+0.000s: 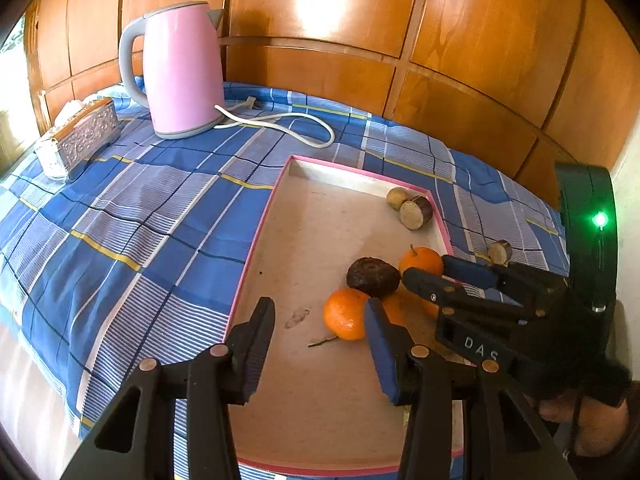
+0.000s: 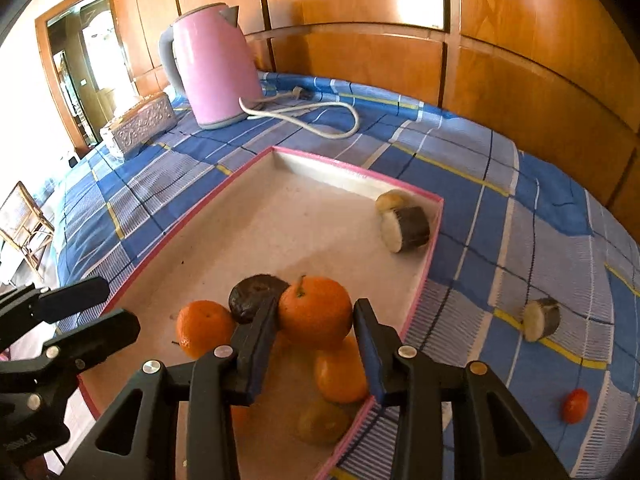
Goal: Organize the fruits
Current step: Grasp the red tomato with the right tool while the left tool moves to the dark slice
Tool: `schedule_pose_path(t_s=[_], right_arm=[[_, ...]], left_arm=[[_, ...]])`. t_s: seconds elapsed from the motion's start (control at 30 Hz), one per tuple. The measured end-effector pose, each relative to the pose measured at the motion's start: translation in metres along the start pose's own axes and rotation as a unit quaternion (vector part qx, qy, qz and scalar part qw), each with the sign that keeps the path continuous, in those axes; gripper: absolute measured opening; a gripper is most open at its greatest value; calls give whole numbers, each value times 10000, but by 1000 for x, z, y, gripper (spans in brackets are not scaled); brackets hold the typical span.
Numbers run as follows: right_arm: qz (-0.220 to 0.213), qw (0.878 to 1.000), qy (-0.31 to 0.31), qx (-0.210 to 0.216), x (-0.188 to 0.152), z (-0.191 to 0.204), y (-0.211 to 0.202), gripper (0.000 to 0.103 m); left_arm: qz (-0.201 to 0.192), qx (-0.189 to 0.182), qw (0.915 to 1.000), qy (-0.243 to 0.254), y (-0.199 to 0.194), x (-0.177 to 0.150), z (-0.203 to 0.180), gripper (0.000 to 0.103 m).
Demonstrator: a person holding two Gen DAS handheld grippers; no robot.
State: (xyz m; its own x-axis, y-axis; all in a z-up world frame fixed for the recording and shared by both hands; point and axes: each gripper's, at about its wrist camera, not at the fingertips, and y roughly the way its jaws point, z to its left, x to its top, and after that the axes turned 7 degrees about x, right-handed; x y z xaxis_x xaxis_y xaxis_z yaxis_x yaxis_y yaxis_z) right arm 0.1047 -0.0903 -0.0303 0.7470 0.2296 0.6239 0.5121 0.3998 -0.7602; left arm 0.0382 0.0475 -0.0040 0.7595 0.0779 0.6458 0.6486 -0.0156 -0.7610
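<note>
- The right tool (image 2: 316, 344) is held over the pink-rimmed tray (image 2: 434, 236), its fingers spread to either side of an orange (image 2: 316, 316); contact cannot be told.
- The left tool (image 1: 320, 344) is held apart, gripping nothing, above the tray's near end.
- Further oranges and a dark fruit (image 2: 254, 298) are gathered by the tray's right edge.
- One cut piece (image 2: 540, 318) and a small red fruit (image 2: 575, 406) are left on the checked cloth (image 2: 500, 216) beside the tray.

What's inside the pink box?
Inside the pink box are oranges, one between the right tongs, a dark wrinkly fruit, and two pale pieces in the far corner. The tongs hide some fruit, so an exact count isn't possible.
</note>
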Motion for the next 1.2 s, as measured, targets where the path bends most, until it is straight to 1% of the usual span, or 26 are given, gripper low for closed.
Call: schedule_pose_path(t_s=[0.17, 0.27, 0.37, 0.4, 0.73, 0.9, 1.07, 1.2], right_arm=[[-52, 9999, 106, 69, -4, -3, -4, 40], [-152, 9997, 144, 83, -4, -2, -10, 40], [-238, 9996, 120, 90, -5, 0, -17, 40], [-254, 9996, 114, 88, -5, 0, -18, 40], [-356, 9990, 278, 68, -15, -3, -34, 40], [-493, 9981, 375, -19, -22, -7, -47, 40], [-646, 9961, 567, -179, -33, -24, -64, 40], [-702, 9929, 870, -400, -48, -50, -77, 40]], left_arm=[[4, 0, 10000, 20, 0, 0, -2, 47], [6, 3, 10000, 26, -1, 0, -3, 47], [-17, 52, 10000, 12, -3, 0, -3, 57], [-38, 59, 10000, 4, -4, 0, -3, 58], [-36, 11, 10000, 70, -9, 0, -7, 58], [-28, -41, 9998, 184, -11, -1, -14, 58], [-60, -126, 9993, 354, -13, -1, -23, 58], [-54, -261, 9983, 522, -13, -1, -33, 58]])
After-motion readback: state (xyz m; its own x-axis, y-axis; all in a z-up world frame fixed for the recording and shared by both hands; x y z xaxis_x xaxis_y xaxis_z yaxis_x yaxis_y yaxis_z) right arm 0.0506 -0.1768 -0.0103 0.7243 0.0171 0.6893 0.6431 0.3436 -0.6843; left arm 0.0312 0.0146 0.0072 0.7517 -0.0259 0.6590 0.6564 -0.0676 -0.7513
